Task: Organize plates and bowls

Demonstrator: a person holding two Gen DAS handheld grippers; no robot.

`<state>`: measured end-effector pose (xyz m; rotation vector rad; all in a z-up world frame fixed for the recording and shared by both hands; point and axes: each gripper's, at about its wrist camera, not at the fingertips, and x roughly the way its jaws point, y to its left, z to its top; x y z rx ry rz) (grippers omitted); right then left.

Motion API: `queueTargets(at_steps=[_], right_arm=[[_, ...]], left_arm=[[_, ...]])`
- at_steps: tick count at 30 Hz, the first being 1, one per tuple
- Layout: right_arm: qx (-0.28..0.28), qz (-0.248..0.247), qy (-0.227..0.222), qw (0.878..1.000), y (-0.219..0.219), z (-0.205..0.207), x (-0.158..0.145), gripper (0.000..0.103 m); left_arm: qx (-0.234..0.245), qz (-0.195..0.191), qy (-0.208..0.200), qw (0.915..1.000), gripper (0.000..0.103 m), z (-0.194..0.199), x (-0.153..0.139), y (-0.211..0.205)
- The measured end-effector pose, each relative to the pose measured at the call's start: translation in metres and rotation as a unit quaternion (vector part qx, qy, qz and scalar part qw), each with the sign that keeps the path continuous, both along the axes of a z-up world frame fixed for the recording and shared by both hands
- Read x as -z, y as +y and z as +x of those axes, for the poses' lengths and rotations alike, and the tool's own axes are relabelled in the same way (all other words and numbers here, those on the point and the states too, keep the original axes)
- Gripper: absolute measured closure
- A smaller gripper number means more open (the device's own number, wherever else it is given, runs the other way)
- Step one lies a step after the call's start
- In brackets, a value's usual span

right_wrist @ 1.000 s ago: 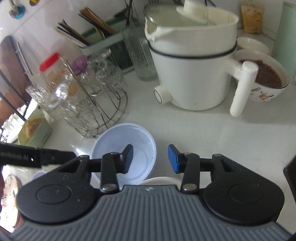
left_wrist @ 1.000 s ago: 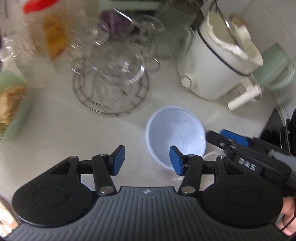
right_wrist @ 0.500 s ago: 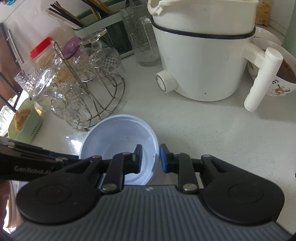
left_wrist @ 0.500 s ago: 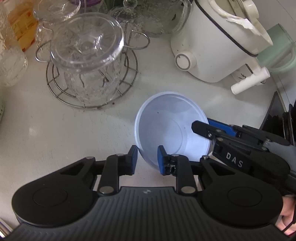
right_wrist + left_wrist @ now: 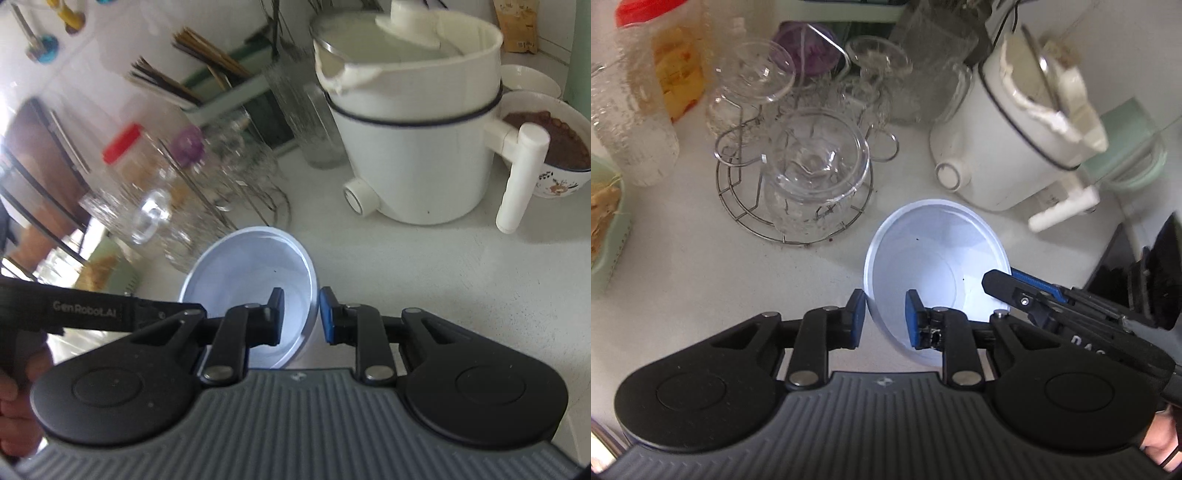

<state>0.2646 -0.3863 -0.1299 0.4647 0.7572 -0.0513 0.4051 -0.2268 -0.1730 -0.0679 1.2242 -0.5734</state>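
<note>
The pale blue bowl sits at the lower centre of the left wrist view and tilts toward the camera, its rim caught on two sides. The left gripper has its blue pads closed over the near rim, one pad outside the wall and one inside; its jaws have just been closing onto that edge. The right gripper pinches the opposite rim the same way, seen at centre of the right wrist view, and its jaws too have just closed on the bowl wall. In the left wrist view the right gripper's arm enters from the lower right and reaches the bowl's far side.

Around the bowl lies a white counter. A wire rack of upturned glasses stands to the upper left, a white electric pot with a side handle at upper right. A patterned bowl holding something brown sits at the right edge of the right wrist view, behind the pot's handle.

As for progress, this looks like an early stage: one bowl is gripped and appears to be just off the counter, with no stack or destination in sight. Carrying it to its place, and handling any other dishes, remains to be done.
</note>
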Motion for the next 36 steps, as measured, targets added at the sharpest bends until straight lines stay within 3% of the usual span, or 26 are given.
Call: queueTargets(at_steps=[16,31,36], right_arm=[[-0.017,0.018,-0.048,0.999,0.026,-0.052,-0.030,0.078],[-0.076,0.037,-0.060,0.995,0.055,-0.084,-0.032,0.077],[-0.095,0.030,-0.057,0.993,0.070,-0.085,-0.034,0.077]], left_arm=[[-0.033,0.009,-0.069,0.9970,0.076,-0.059,-0.047,0.023],[-0.102,0.039,-0.066,0.9919,0.076,-0.121,-0.047,0.064],[-0.123,0.026,-0.056,0.9905,0.076,-0.137,-0.043,0.084]])
